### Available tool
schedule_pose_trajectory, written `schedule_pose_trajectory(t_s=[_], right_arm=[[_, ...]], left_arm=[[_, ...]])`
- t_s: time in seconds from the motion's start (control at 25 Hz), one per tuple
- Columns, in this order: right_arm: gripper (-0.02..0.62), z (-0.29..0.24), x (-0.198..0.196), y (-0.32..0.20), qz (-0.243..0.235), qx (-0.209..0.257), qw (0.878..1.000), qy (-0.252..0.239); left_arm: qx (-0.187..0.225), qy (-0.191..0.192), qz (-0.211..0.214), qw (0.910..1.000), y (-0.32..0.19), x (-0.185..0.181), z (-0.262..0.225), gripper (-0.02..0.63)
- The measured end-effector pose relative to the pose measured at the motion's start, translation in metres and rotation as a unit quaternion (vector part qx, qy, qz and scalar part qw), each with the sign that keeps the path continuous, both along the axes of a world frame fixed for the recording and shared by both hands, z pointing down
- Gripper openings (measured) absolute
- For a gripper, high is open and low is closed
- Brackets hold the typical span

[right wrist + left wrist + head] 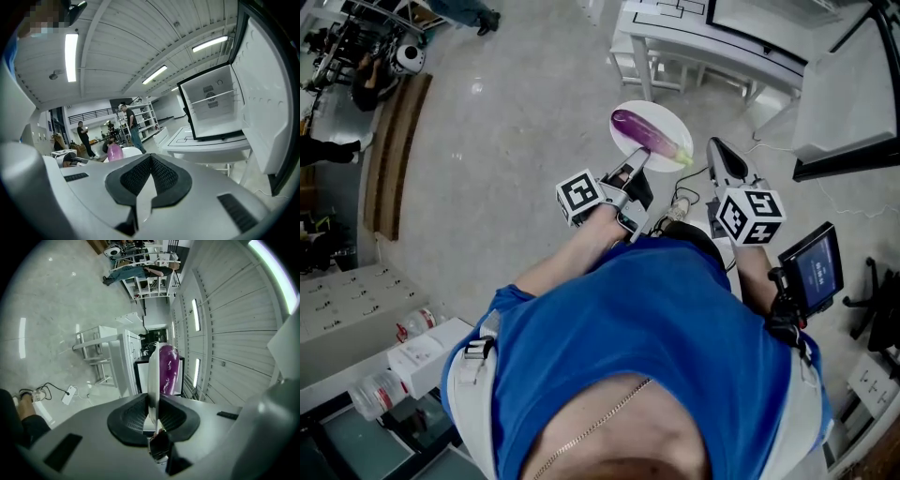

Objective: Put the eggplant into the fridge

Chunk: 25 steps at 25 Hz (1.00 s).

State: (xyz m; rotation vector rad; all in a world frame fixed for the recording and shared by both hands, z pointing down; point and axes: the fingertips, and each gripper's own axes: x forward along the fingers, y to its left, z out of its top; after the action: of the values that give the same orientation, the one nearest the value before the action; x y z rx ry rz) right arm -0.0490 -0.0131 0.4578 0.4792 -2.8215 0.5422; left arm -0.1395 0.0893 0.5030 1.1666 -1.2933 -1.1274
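Observation:
A purple eggplant [645,133] lies on a white plate [673,124] held in the air above the floor. My left gripper [633,174] is shut on the plate's near rim. In the left gripper view the plate [153,376] shows edge-on between the black pads [132,417], with the eggplant [168,367] beside it. My right gripper [719,153] hangs just right of the plate, shut with nothing in it. Its view shows the closed gripper [150,180], the eggplant's end [114,151], and the open fridge [213,110] ahead on the right.
A white table [712,39] stands ahead with the fridge on it, and the fridge door [847,98] swings open at the right. A small screen [814,267] sits by my right arm. Shelves and standing people [131,123] are far off. Bottles and boxes [412,356] lie at lower left.

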Motion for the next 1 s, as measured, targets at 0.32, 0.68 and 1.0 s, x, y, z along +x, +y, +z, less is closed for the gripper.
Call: schedule_pose_trajectory(t_s=[0.32, 0.68, 1.0], right_arm=[[0.002, -0.009, 0.000, -0.069, 0.047, 0.009, 0.999, -0.006], [0.002, -0.016, 0.022, -0.124, 0.111, 0.018, 0.994, -0.005], [0.002, -0.010, 0.037, -0.181, 0.185, 0.019, 0.983, -0.003]], left_arm=[[0.010, -0.019, 0.043, 0.9989, -0.084, -0.016, -0.014, 0.051], [0.010, -0.016, 0.101, 0.9947, -0.160, -0.006, -0.023, 0.051], [0.021, -0.015, 0.165, 0.9860, -0.249, -0.010, -0.025, 0.051]])
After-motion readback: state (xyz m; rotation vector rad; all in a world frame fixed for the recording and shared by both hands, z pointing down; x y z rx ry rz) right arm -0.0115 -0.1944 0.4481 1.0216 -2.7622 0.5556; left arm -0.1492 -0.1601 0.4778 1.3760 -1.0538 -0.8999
